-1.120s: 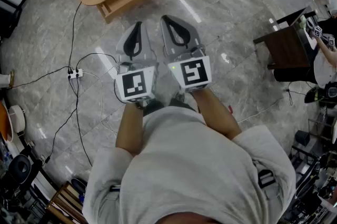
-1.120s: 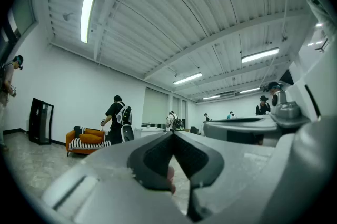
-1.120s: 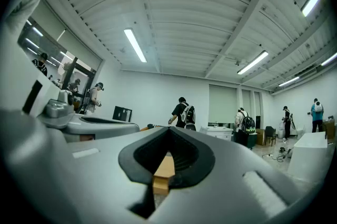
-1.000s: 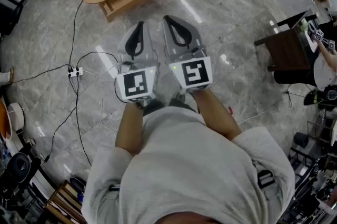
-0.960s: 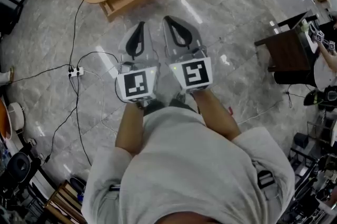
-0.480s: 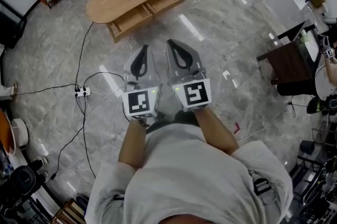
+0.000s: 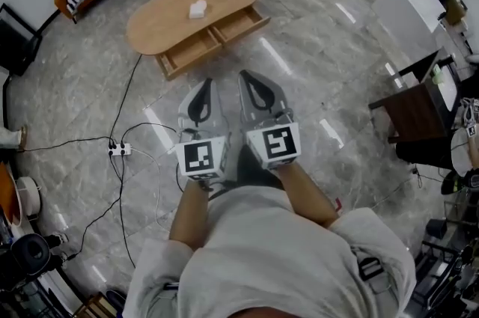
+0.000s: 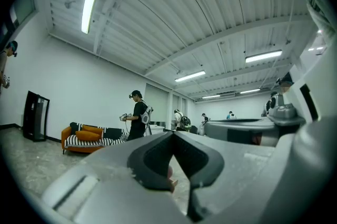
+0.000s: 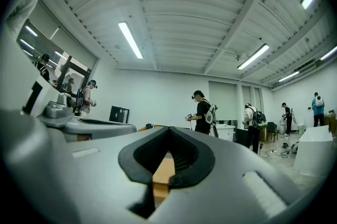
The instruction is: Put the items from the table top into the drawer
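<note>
On oval light-wood tabletop point(image 7: 161, 23), top of head view: small white box-like item point(image 7: 197, 8) sits alone, untouched | wooden drawers point(image 7: 191, 52) below it pulled open, ready to receive | left hand-held gripper point(image 7: 205, 84) and right hand-held gripper point(image 7: 245, 75): jaws together, empty, level, side by side over grey marble floor point(image 7: 329, 77), well short of the table | judged: approach stage, nothing in reach to grip.

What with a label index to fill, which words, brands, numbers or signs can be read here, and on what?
No readable text in any view.
Black-and-white marker cube on the left gripper: a square pattern, no letters.
Black-and-white marker cube on the right gripper: likewise pattern only.
Small white object on the oval wooden table: too small to show any print.
</note>
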Available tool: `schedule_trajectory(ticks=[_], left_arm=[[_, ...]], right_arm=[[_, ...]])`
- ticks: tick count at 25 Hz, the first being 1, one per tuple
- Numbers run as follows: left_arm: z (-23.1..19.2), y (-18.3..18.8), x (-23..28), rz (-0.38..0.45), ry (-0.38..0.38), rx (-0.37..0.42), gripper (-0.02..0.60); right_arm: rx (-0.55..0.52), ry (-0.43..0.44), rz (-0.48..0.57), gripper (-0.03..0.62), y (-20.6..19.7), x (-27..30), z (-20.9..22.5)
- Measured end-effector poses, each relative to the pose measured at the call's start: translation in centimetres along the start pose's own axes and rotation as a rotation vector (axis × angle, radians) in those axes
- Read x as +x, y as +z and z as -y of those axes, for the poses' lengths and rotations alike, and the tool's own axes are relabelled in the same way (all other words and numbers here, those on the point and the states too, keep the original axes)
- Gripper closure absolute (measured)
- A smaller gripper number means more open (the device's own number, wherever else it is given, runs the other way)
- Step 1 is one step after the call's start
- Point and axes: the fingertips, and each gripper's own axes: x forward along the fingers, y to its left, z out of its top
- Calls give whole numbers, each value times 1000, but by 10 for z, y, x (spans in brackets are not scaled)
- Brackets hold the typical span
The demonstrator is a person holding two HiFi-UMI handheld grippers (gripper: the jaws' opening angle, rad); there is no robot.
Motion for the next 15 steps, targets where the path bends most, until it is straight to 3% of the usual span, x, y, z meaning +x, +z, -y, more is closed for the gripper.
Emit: schedule_trajectory(ticks=[4, 15], left_arm=[[-10, -2, 61, -9, 22, 23, 561], [-15, -21, 203, -74, 64, -18, 561]], right_arm=[[-2, 29, 22, 588, 2, 50, 40], [0, 79, -29, 588, -21, 138, 149]])
